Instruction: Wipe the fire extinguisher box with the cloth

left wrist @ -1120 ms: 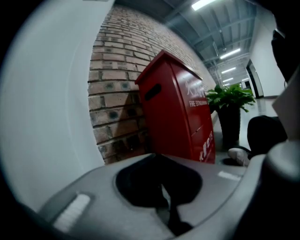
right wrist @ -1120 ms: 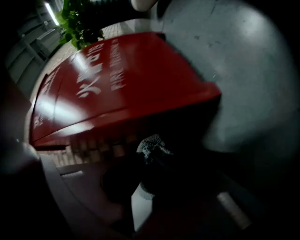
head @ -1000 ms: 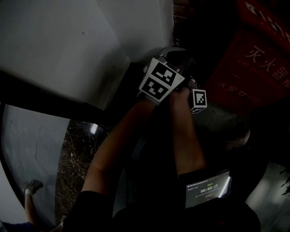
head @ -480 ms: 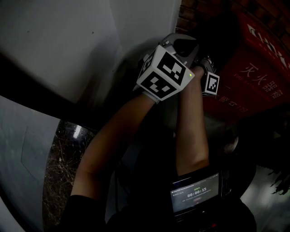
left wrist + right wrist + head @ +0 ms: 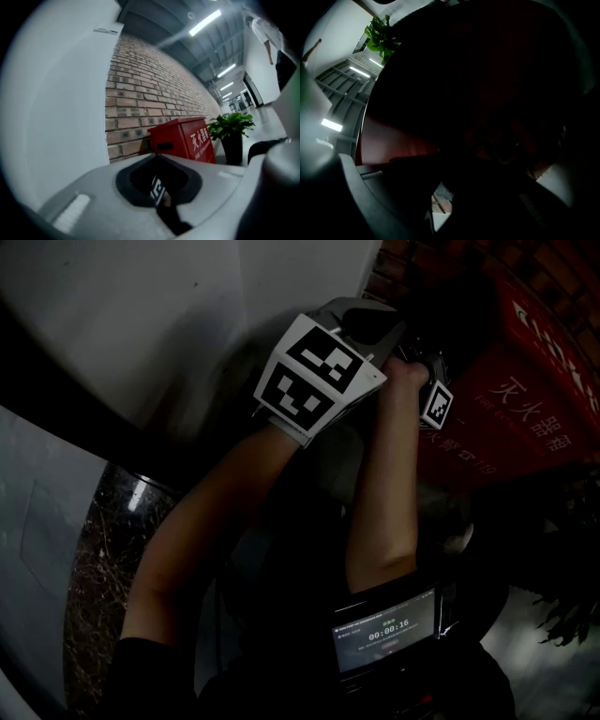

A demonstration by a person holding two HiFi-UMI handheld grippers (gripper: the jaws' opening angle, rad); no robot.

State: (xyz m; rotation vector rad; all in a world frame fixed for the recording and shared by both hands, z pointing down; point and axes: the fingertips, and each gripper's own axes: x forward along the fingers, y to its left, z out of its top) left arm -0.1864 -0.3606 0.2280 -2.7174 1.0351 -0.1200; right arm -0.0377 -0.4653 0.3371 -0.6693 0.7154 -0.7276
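The red metal fire extinguisher box [image 5: 187, 140] stands upright, lid closed, against a brick wall [image 5: 150, 89] beside a green potted plant [image 5: 232, 129]. Nearby, the left tongs [image 5: 370, 329] look clenched and empty; darkness hides the right tongs' [image 5: 422, 367] state.

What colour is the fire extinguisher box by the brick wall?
The fire extinguisher box is red, shown best in the left gripper view.

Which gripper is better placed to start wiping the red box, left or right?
Probably the right. The right gripper is beside the red box, whose surface fills its view. The left gripper sees the box from farther away. The cloth cannot be made out.
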